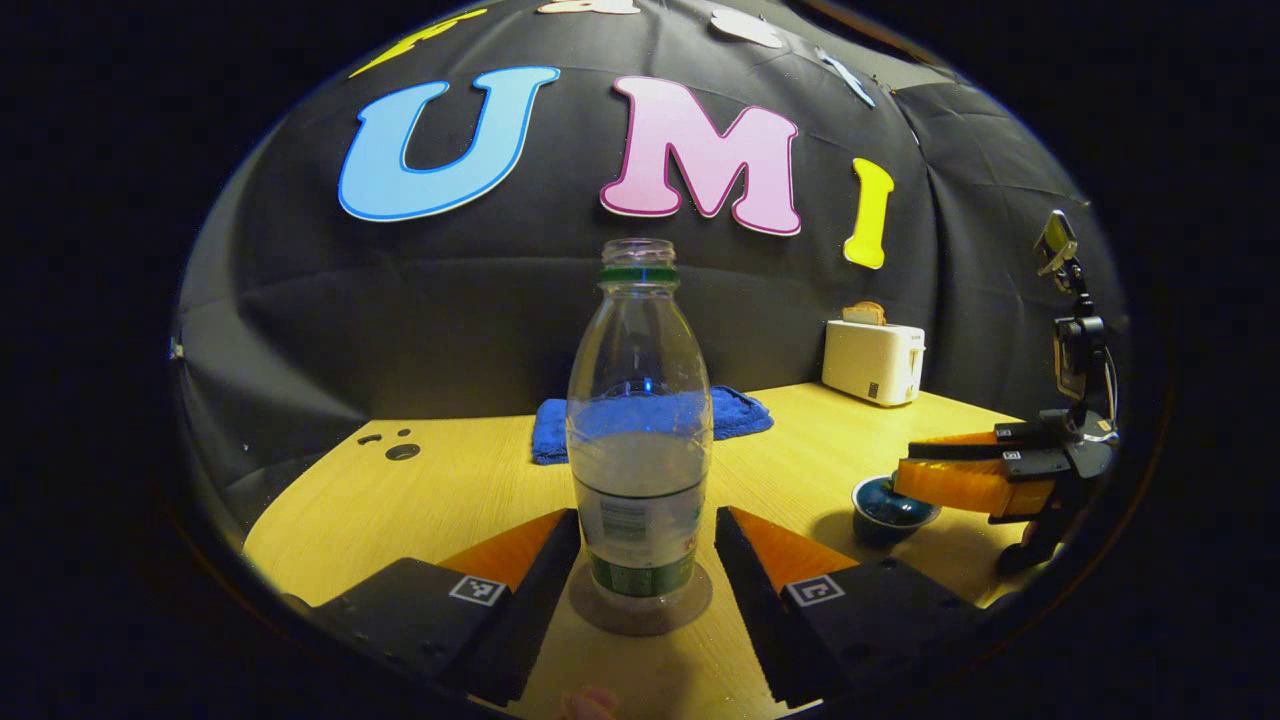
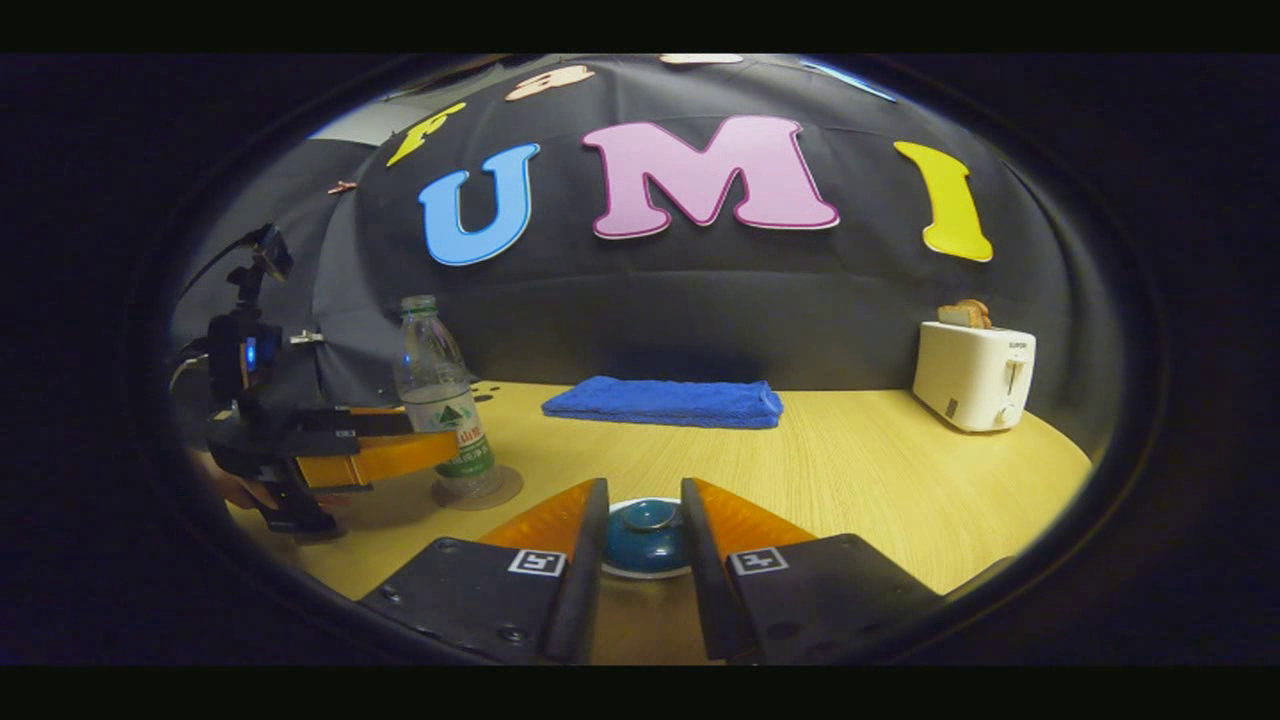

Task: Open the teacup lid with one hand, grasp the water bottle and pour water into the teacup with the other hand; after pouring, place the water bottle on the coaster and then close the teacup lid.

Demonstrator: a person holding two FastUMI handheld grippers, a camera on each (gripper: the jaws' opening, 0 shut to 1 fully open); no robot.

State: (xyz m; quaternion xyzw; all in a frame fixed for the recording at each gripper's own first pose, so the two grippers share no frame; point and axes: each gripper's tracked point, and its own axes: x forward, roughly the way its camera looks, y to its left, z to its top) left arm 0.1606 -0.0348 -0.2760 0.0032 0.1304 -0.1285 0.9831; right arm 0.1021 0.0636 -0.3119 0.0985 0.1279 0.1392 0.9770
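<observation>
A clear, uncapped water bottle (image 1: 640,430), about half full, stands upright on a round coaster (image 1: 690,610). My left gripper (image 1: 645,540) is open, one finger on each side of the bottle's base with a thin gap. At the right, the small dark-blue teacup (image 1: 880,515) sits under my right gripper (image 1: 905,478). In the right gripper view, the blue lid (image 2: 645,540) with its knob rests on the cup, and my right gripper (image 2: 645,495) is shut on the lid's sides. The bottle (image 2: 440,400), coaster (image 2: 505,490) and left gripper (image 2: 440,445) appear at the left.
A folded blue towel (image 1: 740,410) (image 2: 665,402) lies at the back of the wooden table (image 1: 480,500). A white toaster (image 1: 873,362) (image 2: 975,375) holding bread stands at the back right. Small holes (image 1: 402,452) mark the table's far left.
</observation>
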